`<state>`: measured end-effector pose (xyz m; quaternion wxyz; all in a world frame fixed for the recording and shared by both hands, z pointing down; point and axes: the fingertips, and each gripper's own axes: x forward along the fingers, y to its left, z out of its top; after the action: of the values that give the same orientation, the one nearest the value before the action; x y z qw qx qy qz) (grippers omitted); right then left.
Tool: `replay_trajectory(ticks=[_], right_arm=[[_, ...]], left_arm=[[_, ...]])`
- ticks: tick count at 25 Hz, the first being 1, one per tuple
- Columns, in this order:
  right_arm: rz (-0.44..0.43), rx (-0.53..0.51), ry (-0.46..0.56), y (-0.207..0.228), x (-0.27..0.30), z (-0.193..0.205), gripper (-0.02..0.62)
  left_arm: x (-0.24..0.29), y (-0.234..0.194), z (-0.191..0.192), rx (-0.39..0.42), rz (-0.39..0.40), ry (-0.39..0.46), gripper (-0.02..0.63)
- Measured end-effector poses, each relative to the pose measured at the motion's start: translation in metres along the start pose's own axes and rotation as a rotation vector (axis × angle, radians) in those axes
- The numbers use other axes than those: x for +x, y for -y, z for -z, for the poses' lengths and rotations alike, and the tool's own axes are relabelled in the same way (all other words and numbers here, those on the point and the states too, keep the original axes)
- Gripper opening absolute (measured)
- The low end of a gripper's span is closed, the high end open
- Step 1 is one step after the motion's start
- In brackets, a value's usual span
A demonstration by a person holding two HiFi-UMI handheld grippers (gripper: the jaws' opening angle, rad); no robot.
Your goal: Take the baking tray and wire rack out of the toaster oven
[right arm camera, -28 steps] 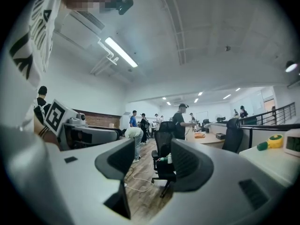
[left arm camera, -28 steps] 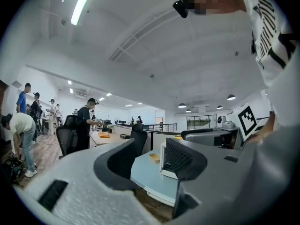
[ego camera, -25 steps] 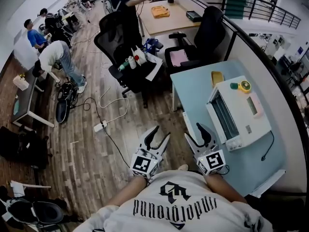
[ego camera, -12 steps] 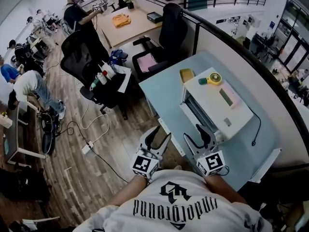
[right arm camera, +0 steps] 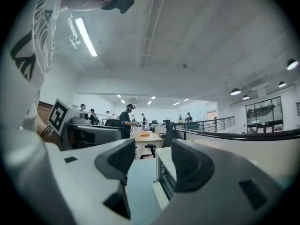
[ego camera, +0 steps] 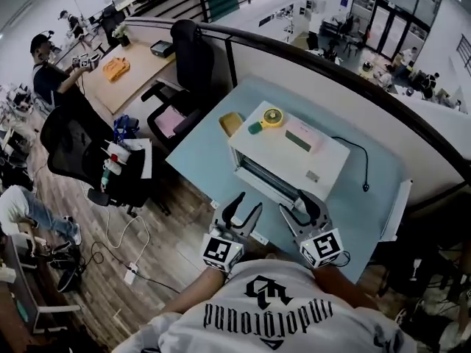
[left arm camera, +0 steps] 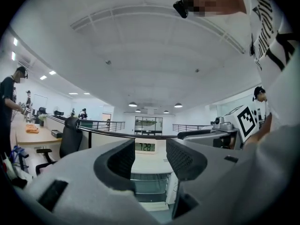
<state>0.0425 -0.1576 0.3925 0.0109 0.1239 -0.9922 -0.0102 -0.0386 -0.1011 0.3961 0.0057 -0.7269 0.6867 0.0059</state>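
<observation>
A white toaster oven [ego camera: 291, 153] stands on the pale blue table [ego camera: 199, 157], its glass door facing me and closed. The baking tray and wire rack are hidden inside it. My left gripper [ego camera: 246, 206] hovers at the table's near edge, open and empty, with the oven [left arm camera: 149, 184] framed between its jaws [left arm camera: 149, 161]. My right gripper [ego camera: 298, 206] is just in front of the oven door's right part, also open and empty. In the right gripper view [right arm camera: 152, 161] the oven [right arm camera: 164, 175] sits slightly right of centre.
A yellow and green round gadget [ego camera: 268, 118] lies on the oven top, and a yellow object [ego camera: 230, 123] sits on the table to its left. A black cord [ego camera: 362, 164] runs off to the right. A partition [ego camera: 331, 79] backs the table; office chairs [ego camera: 184, 57] stand left.
The whole view has swung round: the oven has shifted from the right side to straight ahead of both grippers and nearer. Both grippers' jaws stay open as before.
</observation>
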Motion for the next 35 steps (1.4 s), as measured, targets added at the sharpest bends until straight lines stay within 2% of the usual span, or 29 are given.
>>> replay_trajectory(ticks=[3,6,13,19,22,28,35], right_arm=[[0.075,0.002,-0.006,0.013,-0.001,-0.001,0.245],[0.197,0.024,-0.017,0.025,-0.003,-0.002,0.245],[0.341,0.044,-0.041,0.014,0.025,-0.001,0.245],[0.421,0.041,-0.045,-0.010,0.054,-0.004,0.245],[0.467,0.038,-0.040,-0.022,0.063,-0.007,0.245],[0.550,0.056,-0.033,-0.042,0.077,-0.001,0.245],[0.611,0.075,-0.038,-0.056,0.083,0.004,0.244]], left_arm=[[0.017,-0.005,0.000,-0.006,0.065,0.001,0.216],[0.031,-0.009,-0.003,-0.014,0.167,0.001,0.216],[0.044,-0.044,-0.006,-0.029,0.314,-0.004,0.216],[0.038,-0.079,-0.002,-0.051,0.401,-0.043,0.215],[0.034,-0.093,-0.006,-0.051,0.439,-0.034,0.215],[0.022,-0.110,-0.005,-0.033,0.532,-0.018,0.215],[0.015,-0.116,0.007,-0.025,0.616,-0.047,0.215]])
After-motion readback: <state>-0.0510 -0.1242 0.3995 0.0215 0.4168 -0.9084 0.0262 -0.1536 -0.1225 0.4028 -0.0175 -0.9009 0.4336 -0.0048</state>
